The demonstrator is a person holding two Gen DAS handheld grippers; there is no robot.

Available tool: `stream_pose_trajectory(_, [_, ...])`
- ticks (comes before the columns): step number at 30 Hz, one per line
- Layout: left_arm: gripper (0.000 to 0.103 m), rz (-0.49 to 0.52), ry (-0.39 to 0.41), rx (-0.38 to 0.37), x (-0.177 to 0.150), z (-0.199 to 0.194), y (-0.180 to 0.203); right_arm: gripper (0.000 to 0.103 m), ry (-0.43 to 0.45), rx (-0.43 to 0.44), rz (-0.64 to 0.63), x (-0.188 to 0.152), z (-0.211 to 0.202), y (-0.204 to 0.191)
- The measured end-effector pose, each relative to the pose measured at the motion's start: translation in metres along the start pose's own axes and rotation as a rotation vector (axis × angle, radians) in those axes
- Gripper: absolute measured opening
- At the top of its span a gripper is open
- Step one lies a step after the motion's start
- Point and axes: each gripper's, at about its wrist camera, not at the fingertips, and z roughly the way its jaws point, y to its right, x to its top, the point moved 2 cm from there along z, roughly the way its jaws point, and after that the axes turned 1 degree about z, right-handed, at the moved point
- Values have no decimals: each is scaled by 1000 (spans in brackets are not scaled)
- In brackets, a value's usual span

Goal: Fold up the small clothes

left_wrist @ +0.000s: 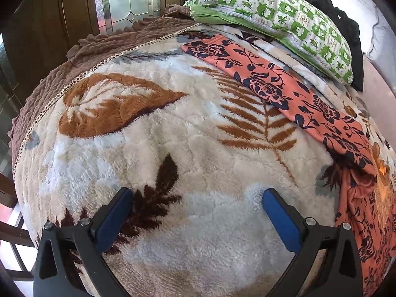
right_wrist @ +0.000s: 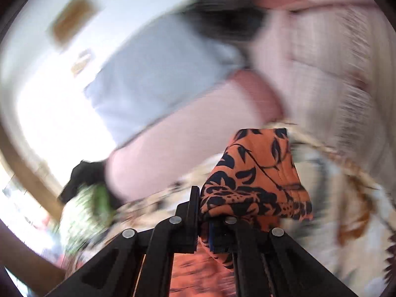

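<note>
Fleecy cream blanket with brown leaf shapes covers the bed, and a brown quilted cover shows along its edge at 10 o'clock. At 1 o'clock a green-and-white patterned pillow lies with a black cloth behind it. An orange garment with dark blue flowers stretches as a band from 12 o'clock down to 4 o'clock on the blanket. Low over bare blanket the left gripper hovers, its jaws spread wide with nothing between them. In the blurred right wrist view, the right gripper has its jaws pinched tight on a bunched fold of the orange garment, which rises above them toward 1 o'clock.
</note>
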Motion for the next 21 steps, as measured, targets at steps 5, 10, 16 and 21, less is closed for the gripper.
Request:
stream_pose_trajectory(5, [103,0,-3,-32,-1,-3,-2,13,-191,135,-115,-118,71,-139])
stream_pose_trajectory(10, [103,6,-8,-57,-2,-6,-4,103,-545,83,-180,-270,154,-156])
stream_pose_trajectory(16, [103,-58,-5,-106,2,-11,-10,103,-387,112,-53,-238,110,-114])
stream_pose_trajectory(21, [103,-170,10,-371,22,-23,-2,103,-439,64,40,-223,137,-87])
